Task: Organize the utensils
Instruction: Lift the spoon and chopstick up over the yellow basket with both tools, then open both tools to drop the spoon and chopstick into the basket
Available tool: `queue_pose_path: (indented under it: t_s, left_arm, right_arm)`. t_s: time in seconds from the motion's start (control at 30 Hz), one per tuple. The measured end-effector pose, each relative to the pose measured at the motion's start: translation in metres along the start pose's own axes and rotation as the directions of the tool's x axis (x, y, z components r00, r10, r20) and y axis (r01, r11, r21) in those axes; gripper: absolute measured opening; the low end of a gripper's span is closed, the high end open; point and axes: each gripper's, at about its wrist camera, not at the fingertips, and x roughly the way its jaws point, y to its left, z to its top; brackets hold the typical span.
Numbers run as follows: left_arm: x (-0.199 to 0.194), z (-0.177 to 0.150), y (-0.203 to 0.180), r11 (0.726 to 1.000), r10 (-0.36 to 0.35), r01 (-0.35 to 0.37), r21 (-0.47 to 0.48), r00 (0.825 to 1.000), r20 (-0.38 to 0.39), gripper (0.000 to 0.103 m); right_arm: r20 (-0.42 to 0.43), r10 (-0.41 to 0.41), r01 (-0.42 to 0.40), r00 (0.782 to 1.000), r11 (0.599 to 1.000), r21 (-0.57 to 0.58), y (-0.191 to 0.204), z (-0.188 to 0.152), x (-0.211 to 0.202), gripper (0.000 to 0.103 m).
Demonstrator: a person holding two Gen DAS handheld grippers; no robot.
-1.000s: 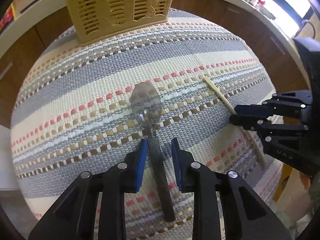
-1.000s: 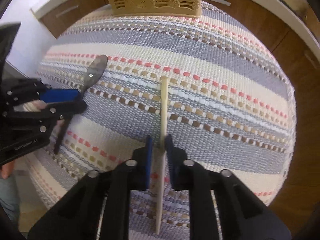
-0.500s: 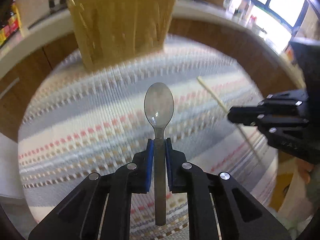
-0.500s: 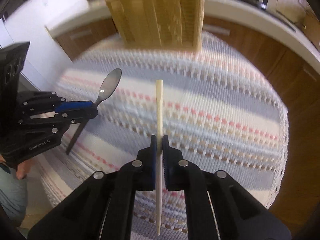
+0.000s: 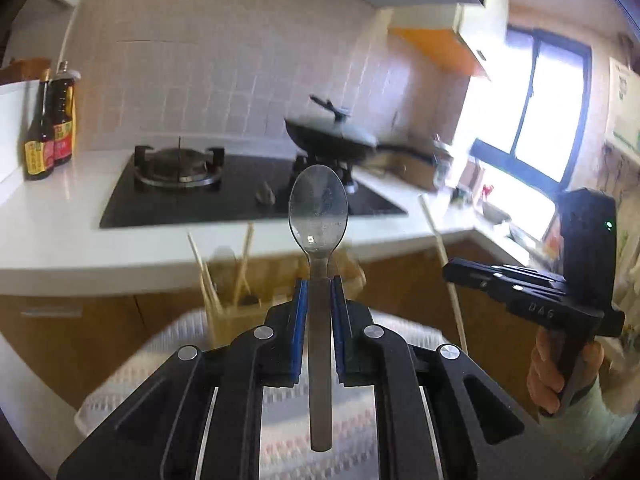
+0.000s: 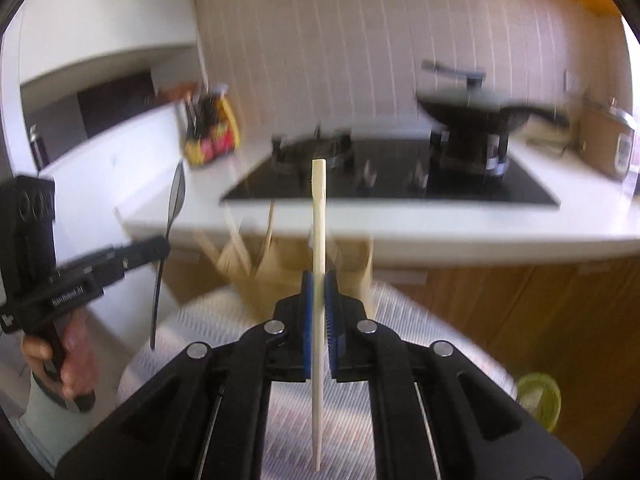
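Observation:
My left gripper (image 5: pixel 319 284) is shut on a metal spoon (image 5: pixel 318 208), held upright with the bowl up, lifted above the striped mat (image 5: pixel 280 416). My right gripper (image 6: pixel 319 280) is shut on a pale wooden chopstick (image 6: pixel 319 216), also held upright. The tan slotted utensil basket (image 5: pixel 236 312) stands beyond both grippers at the mat's far end with several chopsticks in it; it also shows blurred in the right wrist view (image 6: pixel 272 264). The right gripper shows at the right of the left wrist view (image 5: pixel 520 292). The left gripper shows at the left of the right wrist view (image 6: pixel 92 272).
A white counter (image 5: pixel 60 232) with a black gas hob (image 5: pixel 224 192) lies behind the basket. A covered wok (image 5: pixel 332 136) sits on the right burner. Two sauce bottles (image 5: pixel 48 128) stand at the far left. Wooden cabinets (image 6: pixel 520 312) run below the counter.
Both grippers have lifted off the mat and tilted up, carrying the spoon and the chopstick. One second ago the left jaws were open around the spoon handle; they have since closed on it.

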Motion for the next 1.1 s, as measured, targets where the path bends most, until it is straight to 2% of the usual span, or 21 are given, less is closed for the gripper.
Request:
queue_pose_path:
  t_s: [0.13, 0.23, 0.33, 0.43, 0.53, 0.73, 0.9, 1.1]
  left_arm:
    - [0.005, 0.021, 0.022, 0.998, -0.017, 0.023, -0.060, 0.995, 0.101, 0.010]
    - [0.017, 0.037, 0.036, 0.996, -0.012, 0.024, -0.091, 0.991, 0.133, 0.010]
    - [0.031, 0.049, 0.049, 0.993, 0.010, 0.009, -0.116, 0.986, 0.164, 0.010]
    - [0.042, 0.056, 0.058, 0.992, 0.045, -0.023, -0.122, 0.982, 0.186, 0.010]
    - [0.047, 0.054, 0.062, 0.991, 0.097, -0.076, -0.106, 0.972, 0.214, 0.010]
    - [0.061, 0.040, 0.072, 0.979, 0.196, -0.171, -0.112, 0.943, 0.270, 0.010]
    - [0.067, 0.028, 0.075, 0.968, 0.243, -0.208, -0.143, 0.920, 0.309, 0.010]
    - [0.075, 0.012, 0.076, 0.961, 0.272, -0.238, -0.143, 0.910, 0.313, 0.010]
  right_arm:
    - [0.112, -0.050, 0.050, 0.992, 0.999, 0.005, -0.014, 0.038, 0.016, 0.005]
    - [0.197, -0.085, 0.087, 0.977, 0.996, -0.002, -0.018, 0.061, 0.030, 0.005]
    - [0.286, -0.081, 0.091, 0.955, 0.996, -0.022, -0.024, 0.073, 0.045, 0.004]
    - [0.319, -0.078, 0.087, 0.945, 0.996, -0.013, -0.032, 0.083, 0.067, 0.004]
    - [0.351, -0.083, 0.090, 0.933, 0.996, -0.004, -0.034, 0.082, 0.085, 0.004]
    - [0.376, -0.086, 0.092, 0.923, 0.996, 0.002, -0.026, 0.066, 0.111, 0.005]
    - [0.384, -0.093, 0.106, 0.919, 0.994, -0.014, -0.021, 0.052, 0.122, 0.005]
    - [0.380, -0.092, 0.095, 0.921, 0.995, 0.013, -0.027, 0.035, 0.131, 0.005]
